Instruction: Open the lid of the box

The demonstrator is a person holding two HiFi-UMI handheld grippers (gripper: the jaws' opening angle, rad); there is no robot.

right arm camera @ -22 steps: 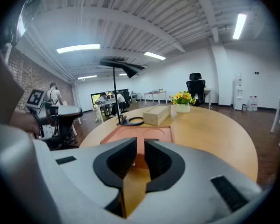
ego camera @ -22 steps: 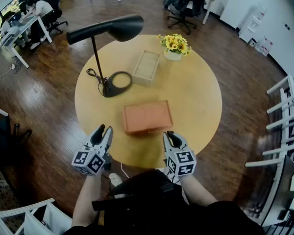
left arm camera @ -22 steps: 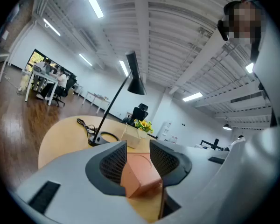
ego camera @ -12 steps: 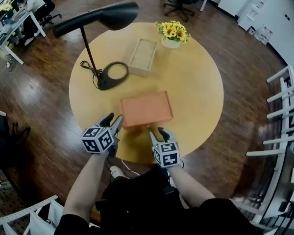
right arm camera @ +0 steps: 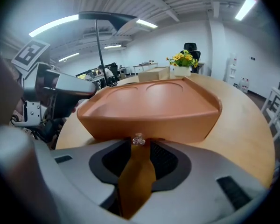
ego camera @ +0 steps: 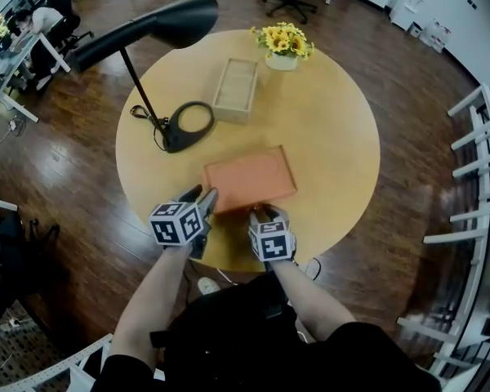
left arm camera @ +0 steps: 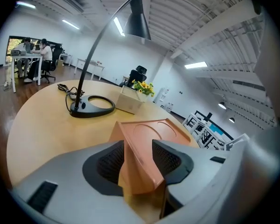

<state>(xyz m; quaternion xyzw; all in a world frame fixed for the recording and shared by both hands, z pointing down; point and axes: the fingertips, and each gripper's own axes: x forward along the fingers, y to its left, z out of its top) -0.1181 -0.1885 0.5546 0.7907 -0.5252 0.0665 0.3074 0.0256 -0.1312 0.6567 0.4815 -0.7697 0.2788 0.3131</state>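
A flat orange box (ego camera: 249, 178) with its lid down lies on the round wooden table (ego camera: 335, 121), near the front edge. My left gripper (ego camera: 202, 196) is at the box's near-left corner. In the left gripper view that corner (left arm camera: 140, 171) sits between the open jaws of the left gripper (left arm camera: 137, 160). My right gripper (ego camera: 265, 213) is at the middle of the box's near edge. In the right gripper view a small clear knob (right arm camera: 138, 140) on the box front (right arm camera: 149, 120) sits at the tips of the right gripper (right arm camera: 139, 157), whose jaws stand apart on either side of it.
A black desk lamp (ego camera: 167, 23) stands on a ring base (ego camera: 188, 125) at the table's left. Behind the orange box are a pale wooden box (ego camera: 235, 88) and a pot of yellow flowers (ego camera: 282, 43). Office chairs, desks and white racks surround the table.
Both grippers have moved forward from off the table's near edge up to the orange box, the left to its corner, the right to its front knob. The box lies as before.
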